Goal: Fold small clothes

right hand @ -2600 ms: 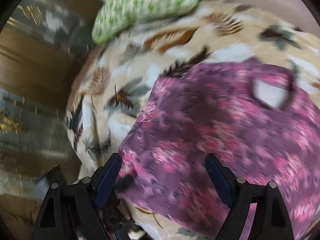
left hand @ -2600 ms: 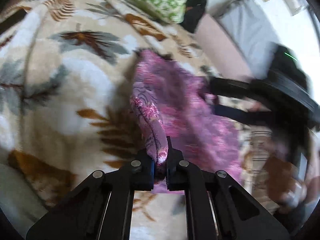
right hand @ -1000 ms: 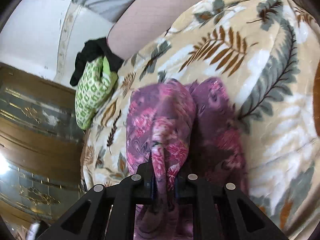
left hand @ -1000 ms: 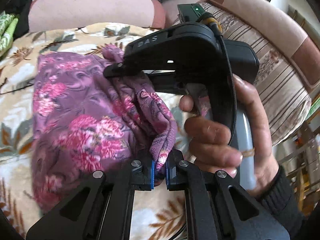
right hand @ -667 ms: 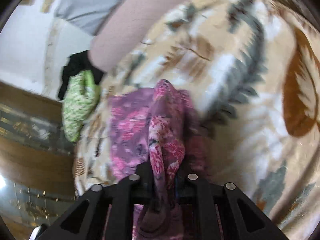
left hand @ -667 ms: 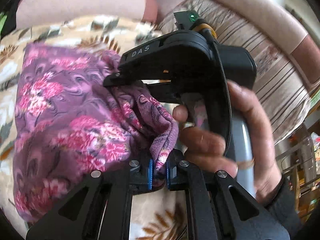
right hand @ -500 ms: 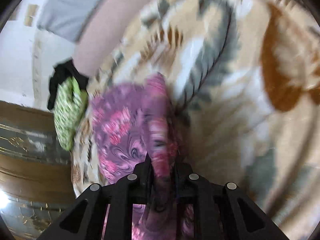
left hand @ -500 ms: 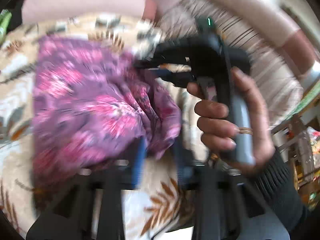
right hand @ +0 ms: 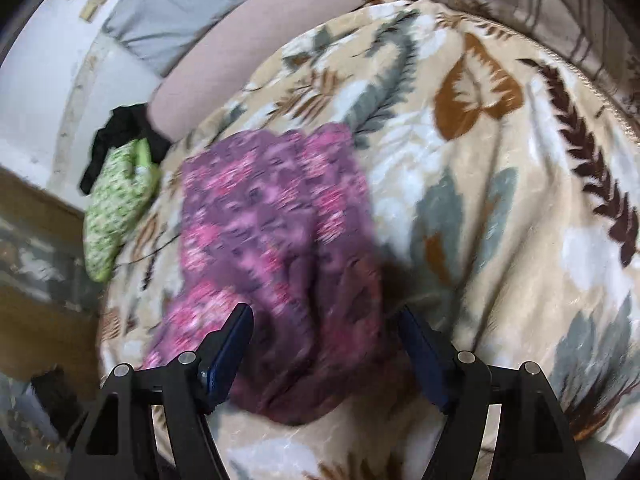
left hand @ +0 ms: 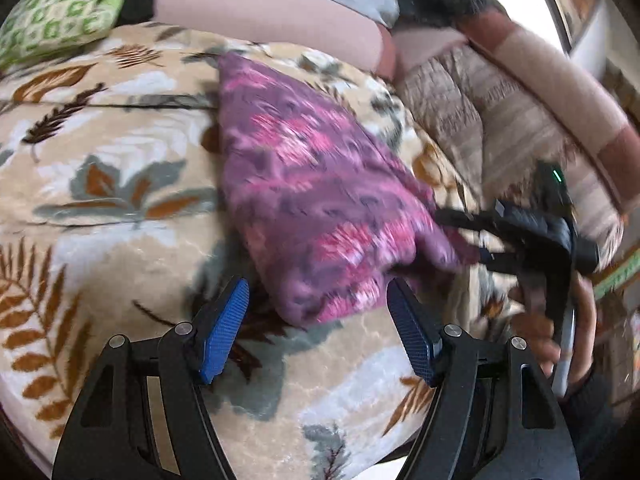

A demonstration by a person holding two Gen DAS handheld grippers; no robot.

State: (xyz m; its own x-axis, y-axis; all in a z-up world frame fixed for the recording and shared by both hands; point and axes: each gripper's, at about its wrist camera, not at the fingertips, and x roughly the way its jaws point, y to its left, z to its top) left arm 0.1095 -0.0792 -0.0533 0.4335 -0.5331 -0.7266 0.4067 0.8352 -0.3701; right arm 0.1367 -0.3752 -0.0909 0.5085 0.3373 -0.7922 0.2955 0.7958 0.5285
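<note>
A small purple and pink floral garment (left hand: pixel 316 200) lies folded over on the leaf-patterned blanket (left hand: pixel 108 216); it also shows in the right wrist view (right hand: pixel 272 248). My left gripper (left hand: pixel 318 328) is open and empty, its blue pads (left hand: pixel 224 328) just short of the garment's near edge. My right gripper (right hand: pixel 326 352) is open, its jaws either side of the garment's near end. In the left wrist view the right gripper (left hand: pixel 472 236) sits at the garment's right corner, held by a hand.
A green patterned cloth (left hand: pixel 60 12) with a black garment (right hand: pixel 120 132) lies at the blanket's far corner. A pink sofa back (left hand: pixel 264 16) and a striped cushion (left hand: pixel 460 112) border the blanket (right hand: pixel 500 208). A wooden wall (right hand: pixel 36 240) stands at the left.
Both grippers were shut on the purple garment; both have opened and let it go. The garment has dropped onto the blanket, and the left gripper has drawn back from it.
</note>
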